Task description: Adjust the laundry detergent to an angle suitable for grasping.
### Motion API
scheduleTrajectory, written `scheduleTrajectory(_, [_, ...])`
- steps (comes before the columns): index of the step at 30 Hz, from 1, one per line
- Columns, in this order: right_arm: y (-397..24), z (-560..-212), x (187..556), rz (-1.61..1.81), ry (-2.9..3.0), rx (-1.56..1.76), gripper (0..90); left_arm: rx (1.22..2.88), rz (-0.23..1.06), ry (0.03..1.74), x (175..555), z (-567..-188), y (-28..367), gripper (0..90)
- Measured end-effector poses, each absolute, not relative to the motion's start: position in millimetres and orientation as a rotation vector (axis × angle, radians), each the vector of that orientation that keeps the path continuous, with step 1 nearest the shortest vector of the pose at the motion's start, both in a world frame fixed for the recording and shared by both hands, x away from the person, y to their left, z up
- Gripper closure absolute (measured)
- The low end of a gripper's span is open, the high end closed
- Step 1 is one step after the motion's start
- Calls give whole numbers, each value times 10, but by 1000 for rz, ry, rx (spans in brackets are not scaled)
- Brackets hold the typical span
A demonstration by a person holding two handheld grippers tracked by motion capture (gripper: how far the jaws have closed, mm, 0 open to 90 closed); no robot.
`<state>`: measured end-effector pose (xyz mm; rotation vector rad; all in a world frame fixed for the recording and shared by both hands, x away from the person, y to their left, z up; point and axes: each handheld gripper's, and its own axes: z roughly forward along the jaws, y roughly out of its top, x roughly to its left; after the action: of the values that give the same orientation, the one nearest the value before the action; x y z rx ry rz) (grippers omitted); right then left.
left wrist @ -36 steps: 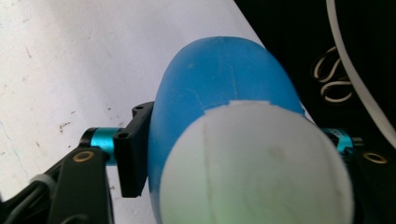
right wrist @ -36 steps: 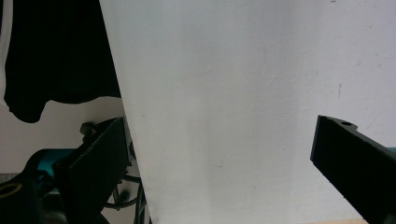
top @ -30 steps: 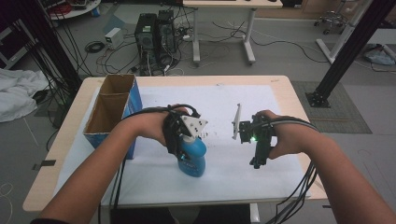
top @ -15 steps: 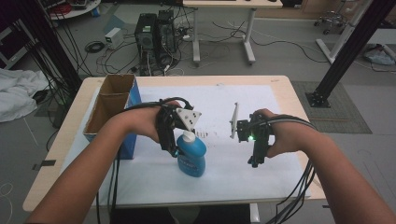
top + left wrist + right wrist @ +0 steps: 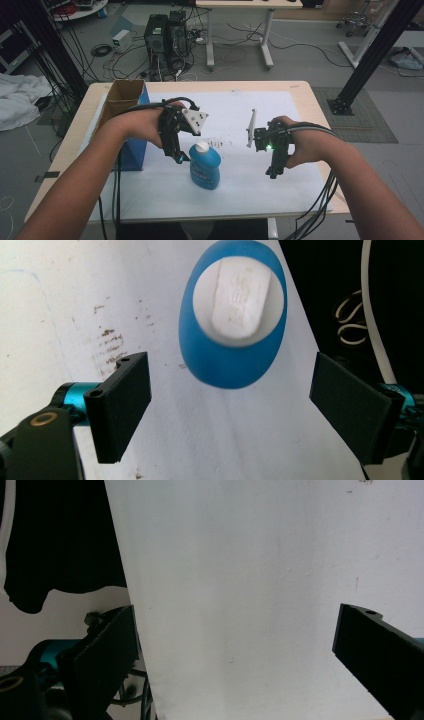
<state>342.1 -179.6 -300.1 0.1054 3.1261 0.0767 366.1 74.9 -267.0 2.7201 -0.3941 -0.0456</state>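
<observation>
Two tools (image 5: 178,159) (image 5: 273,172) tipped downward

High view is dim and soft; the claw views are bright, with the bottle (image 5: 234,320) blurred at twelve o'clock.

Both grippers (image 5: 176,150) (image 5: 274,167) are black, teal-collared, with square pads (image 5: 125,400); a green light glows at the right one's twelve o'clock.
</observation>
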Motion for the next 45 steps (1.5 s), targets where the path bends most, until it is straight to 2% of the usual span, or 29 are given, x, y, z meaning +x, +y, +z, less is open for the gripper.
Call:
scheduleTrajectory(11, [-1771, -3003, 3431, 88, 3122, 92, 37, 2814, 9, -307, 3663, -2597, 878, 126])
scheduleTrajectory(17, [-1742, -2997, 3433, 89, 3121, 92, 37, 2896, 31, -202, 3665, -2592, 996, 63])
scheduleTrajectory(21, [-1737, -2993, 3438, 91, 3120, 82, 37, 2896, 31, -202, 3665, -2592, 996, 63])
scheduleTrajectory(25, [-1696, -2969, 3444, 98, 3117, 72, 37, 2996, 77, -126, 3645, -2541, 1087, 62])
scheduleTrajectory(31, [-1653, -2958, 3445, 107, 3111, 53, 37, 3043, 98, -92, 3646, -2526, 1092, 51])
scheduleTrajectory(32, [-1635, -2949, 3439, 109, 3113, 55, 37, 3071, 160, -45, 3644, -2498, 1095, 50])
scheduleTrajectory(33, [-1632, -2948, 3439, 112, 3110, 49, 37, 3071, 166, -43, 3639, -2492, 1097, 50])
scheduleTrajectory(45, [-1644, -2940, 3428, 112, 3109, 51, 37, 3107, 114, 14, 3616, -2512, 1086, 49])
